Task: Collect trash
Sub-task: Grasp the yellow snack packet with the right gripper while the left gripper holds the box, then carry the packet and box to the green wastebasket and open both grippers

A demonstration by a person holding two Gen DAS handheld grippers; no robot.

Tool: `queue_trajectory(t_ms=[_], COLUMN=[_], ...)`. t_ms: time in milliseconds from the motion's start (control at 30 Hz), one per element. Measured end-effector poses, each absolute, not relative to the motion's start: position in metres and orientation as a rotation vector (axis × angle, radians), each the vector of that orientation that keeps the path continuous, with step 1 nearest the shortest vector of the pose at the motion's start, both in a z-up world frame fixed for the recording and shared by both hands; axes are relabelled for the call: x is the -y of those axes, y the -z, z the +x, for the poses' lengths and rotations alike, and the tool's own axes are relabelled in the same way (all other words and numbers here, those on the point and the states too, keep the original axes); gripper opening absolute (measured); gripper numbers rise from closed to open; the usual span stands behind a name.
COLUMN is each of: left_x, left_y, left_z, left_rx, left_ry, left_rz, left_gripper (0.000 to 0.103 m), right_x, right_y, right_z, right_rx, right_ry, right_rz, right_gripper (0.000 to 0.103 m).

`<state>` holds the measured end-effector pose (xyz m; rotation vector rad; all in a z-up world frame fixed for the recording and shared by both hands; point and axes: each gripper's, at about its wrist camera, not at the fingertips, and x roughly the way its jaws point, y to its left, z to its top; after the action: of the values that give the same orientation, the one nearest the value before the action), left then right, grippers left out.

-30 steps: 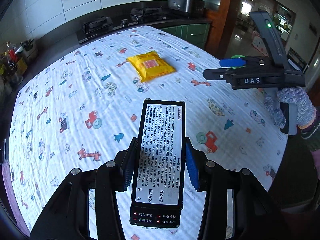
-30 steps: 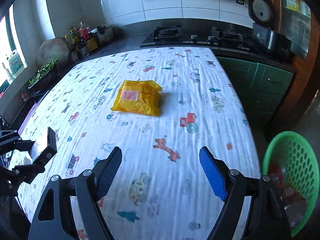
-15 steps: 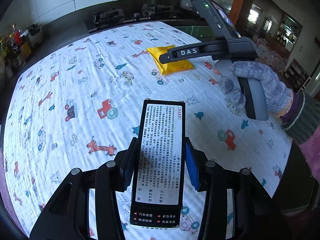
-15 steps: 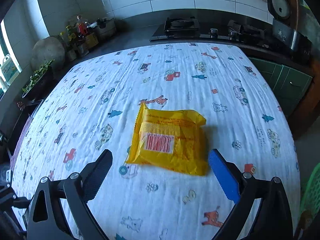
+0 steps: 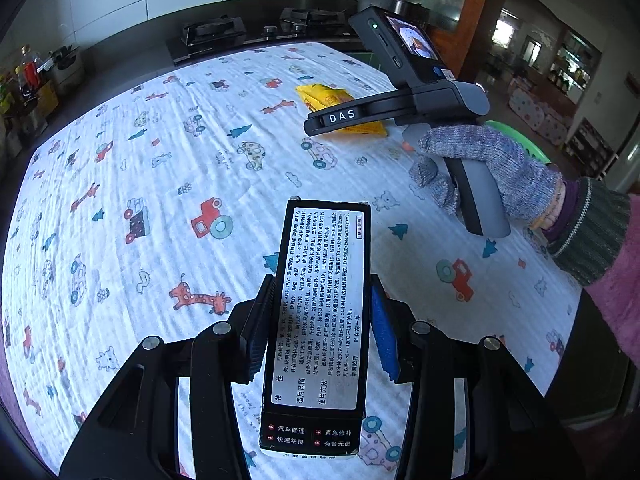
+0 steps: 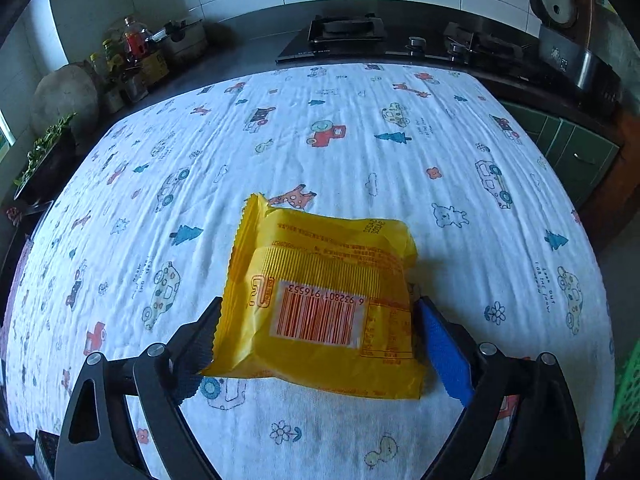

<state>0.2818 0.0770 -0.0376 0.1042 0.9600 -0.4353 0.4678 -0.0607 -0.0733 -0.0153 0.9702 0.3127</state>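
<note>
My left gripper [image 5: 318,330] is shut on a black box with a white printed label [image 5: 320,312] and holds it above the patterned tablecloth [image 5: 160,184]. My right gripper [image 6: 320,344] is open, its fingers on either side of a yellow snack packet [image 6: 324,296] that lies on the cloth. The packet fills most of the gap between the jaws. In the left wrist view the right gripper's body [image 5: 400,96] covers part of the yellow packet [image 5: 320,94].
A green basket [image 6: 628,396] sits off the table's right edge, also seen in the left wrist view [image 5: 516,136]. A stove [image 6: 348,36] and a rice cooker [image 6: 560,4] stand at the back. Jars and bottles [image 6: 132,52] crowd the left counter.
My right gripper has moved forward over the table until the yellow packet lies between its open fingers. My left gripper keeps hold of the black box and has shifted slightly.
</note>
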Motion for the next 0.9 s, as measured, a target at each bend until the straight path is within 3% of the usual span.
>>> queue_trajectory(t_ms=[400, 900], left_x=[-0.068, -0.012], left_y=[0.033, 0.021], left_z=[0.279, 0.27], left_rx=[-0.954, -0.931], left_ry=[0.442, 0.538], left_rz=[0.109, 0.128], left_gripper=[0.045, 0.045], right_x=[0.066, 0.142], right_y=[0.062, 0.011], right_z=[0.445, 0.374], right_rx=[-0.928, -0.823], right_ry=[-0.338, -0.311], right_rz=[-0.02, 0.062], right_gripper=[0.073, 0.071])
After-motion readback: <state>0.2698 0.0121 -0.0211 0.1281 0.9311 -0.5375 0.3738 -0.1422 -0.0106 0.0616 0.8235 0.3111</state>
